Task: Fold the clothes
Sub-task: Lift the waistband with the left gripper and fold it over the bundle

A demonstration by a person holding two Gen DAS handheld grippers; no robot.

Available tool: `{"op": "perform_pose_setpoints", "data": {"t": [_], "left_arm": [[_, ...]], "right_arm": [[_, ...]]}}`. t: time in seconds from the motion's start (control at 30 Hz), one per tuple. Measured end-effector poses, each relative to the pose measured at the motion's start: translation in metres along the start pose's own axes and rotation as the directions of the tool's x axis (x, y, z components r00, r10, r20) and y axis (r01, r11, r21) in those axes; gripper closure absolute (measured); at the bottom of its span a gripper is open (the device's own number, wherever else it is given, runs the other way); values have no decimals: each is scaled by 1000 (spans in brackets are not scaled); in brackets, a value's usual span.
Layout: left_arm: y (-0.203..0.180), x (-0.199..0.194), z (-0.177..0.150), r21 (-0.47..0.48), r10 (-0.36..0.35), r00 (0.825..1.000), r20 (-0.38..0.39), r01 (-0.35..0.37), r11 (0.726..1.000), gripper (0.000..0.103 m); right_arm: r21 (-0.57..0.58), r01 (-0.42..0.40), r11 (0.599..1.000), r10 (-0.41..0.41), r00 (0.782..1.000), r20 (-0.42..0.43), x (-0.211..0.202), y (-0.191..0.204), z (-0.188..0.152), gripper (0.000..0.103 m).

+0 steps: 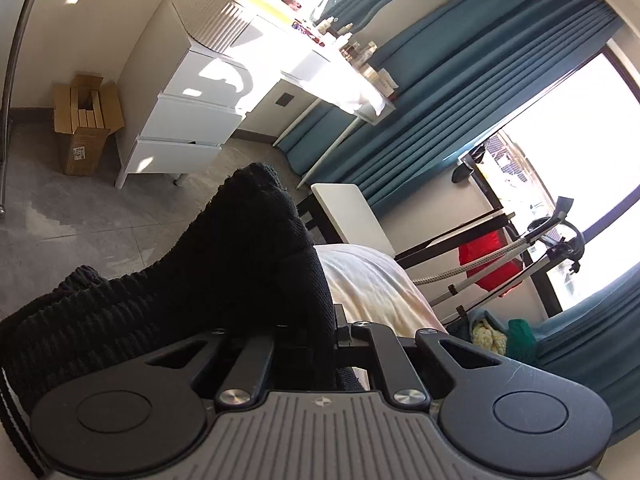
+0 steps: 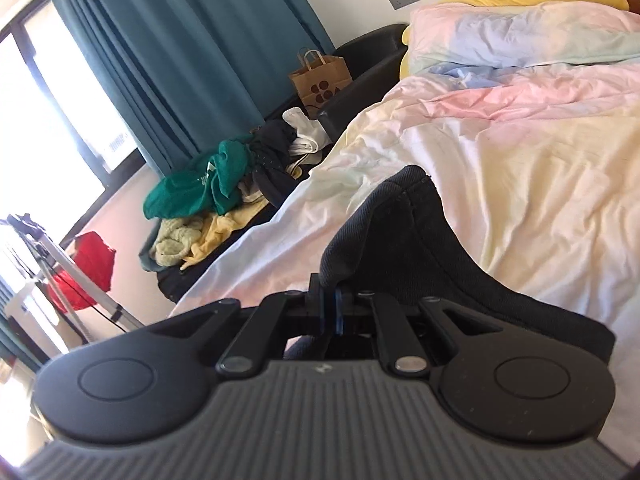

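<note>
A black ribbed knit garment [image 1: 224,264] bunches over my left gripper [image 1: 316,320], whose jaws are shut on its fabric; the cloth hides the fingertips and rises in a hump above them. In the right wrist view the same dark garment [image 2: 420,232] arches up from my right gripper [image 2: 330,300], which is shut on a fold of it, blue pads pressed together. The garment hangs lifted above the pastel bed cover [image 2: 500,152] and trails off to the right.
A pile of loose clothes [image 2: 212,200], green, yellow, black and white, lies on a dark seat beside the bed. A paper bag [image 2: 320,78] stands behind it. White drawers [image 1: 188,120], a cardboard box [image 1: 86,124], teal curtains [image 1: 460,92] and a stand with a red item [image 1: 488,260] surround the bed.
</note>
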State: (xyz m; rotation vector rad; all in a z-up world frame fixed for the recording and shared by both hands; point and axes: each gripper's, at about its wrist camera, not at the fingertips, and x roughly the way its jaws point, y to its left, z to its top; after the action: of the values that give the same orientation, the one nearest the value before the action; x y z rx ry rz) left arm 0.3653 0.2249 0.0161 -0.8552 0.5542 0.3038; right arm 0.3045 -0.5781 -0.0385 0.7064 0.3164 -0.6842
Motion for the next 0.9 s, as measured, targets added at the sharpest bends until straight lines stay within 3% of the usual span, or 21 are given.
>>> {"op": "perform_pose_setpoints", "data": {"t": [0.1,0.17,0.3,0.4,0.47,0.53,0.6,0.73,0.87,0.9], "left_arm": [[-10,56,-3,36,73,996,-43,-71,997,93],[-8,70,-5,45,92,994,-66,-89,995,90],[-4,88,-7,75,113,988,-103,-106,992,78],[-4,64,-10,154,85,995,-55,-76,985,69],[-7,36,-16,215,61,998,9,-62,975,52],[-7,-3,-29,274,-18,999,45,5,962,43],[1,-34,-42,285,-53,997,49,37,958,37],[31,-84,-67,232,15,1000,18,-18,973,30],[87,-110,-86,59,-10,998,-61,13,998,24],[102,-109,-89,-8,-15,995,-97,15,1000,24]], "right_arm": [[-33,45,998,-47,997,-58,44,4,-15,94],[-50,61,997,-66,993,-95,65,0,-26,93],[6,12,1000,-11,992,-130,75,-11,-33,86],[46,-47,998,53,987,-148,65,-19,-27,77],[81,-101,992,112,982,-150,48,-25,-20,73],[99,-145,984,158,979,-129,26,-33,-15,68],[115,-183,976,194,976,-98,-3,-45,-11,57],[166,-206,964,224,970,-97,-48,-75,-1,56],[275,-182,944,220,969,-113,-83,-115,-10,55],[328,-175,928,224,967,-118,-89,-128,-16,47]]}}
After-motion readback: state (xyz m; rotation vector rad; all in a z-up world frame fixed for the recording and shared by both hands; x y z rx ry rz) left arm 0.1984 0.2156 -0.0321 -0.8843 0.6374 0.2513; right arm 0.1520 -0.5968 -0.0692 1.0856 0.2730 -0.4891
